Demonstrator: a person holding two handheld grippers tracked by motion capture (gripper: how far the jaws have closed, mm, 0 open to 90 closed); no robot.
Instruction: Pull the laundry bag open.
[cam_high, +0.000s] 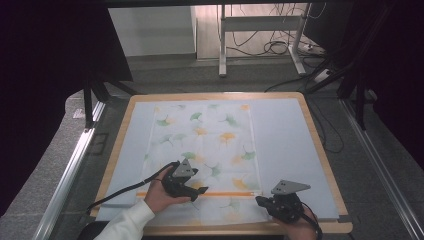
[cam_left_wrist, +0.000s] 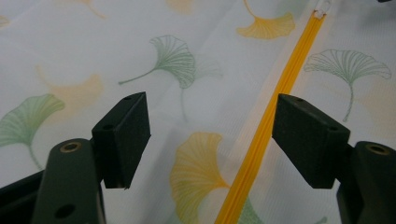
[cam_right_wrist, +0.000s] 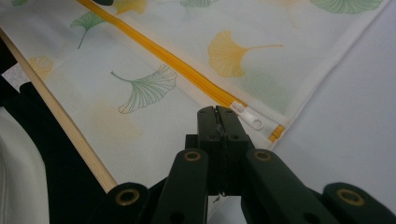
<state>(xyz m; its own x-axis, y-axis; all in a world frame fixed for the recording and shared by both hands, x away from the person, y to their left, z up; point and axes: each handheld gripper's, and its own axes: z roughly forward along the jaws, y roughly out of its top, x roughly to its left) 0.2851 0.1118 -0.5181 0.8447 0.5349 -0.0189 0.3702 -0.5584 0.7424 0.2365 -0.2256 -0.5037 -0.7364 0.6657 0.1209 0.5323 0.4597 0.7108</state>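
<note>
Table (cam_high: 320, 150) with pale blue cover, bearing a white mesh bag (cam_high: 202, 145) printed with green and yellow ginkgo leaves, laid flat and lengthwise away from the person. An orange zipper (cam_high: 220, 193) crosses the bag's near end; its long axis runs left to right across the table. The white zipper pull (cam_right_wrist: 251, 117) sits at the right end of the track, near the bag's right edge. The right gripper (cam_right_wrist: 218, 116) is the nearer to the pull: its jaws are pressed together with nothing visibly between them, tips just short of the pull, which lies slightly ahead and to their right in the right gripper view. The left gripper (cam_left_wrist: 210, 135) hovers low over the middle of the bag, jaws wide apart and empty; the zipper passes beneath, close to the right-hand jaw. The left hand (cam_high: 160, 197), in a white sleeve, angles its gripper rightward along the track; the right hand rests at the table's near edge
</note>
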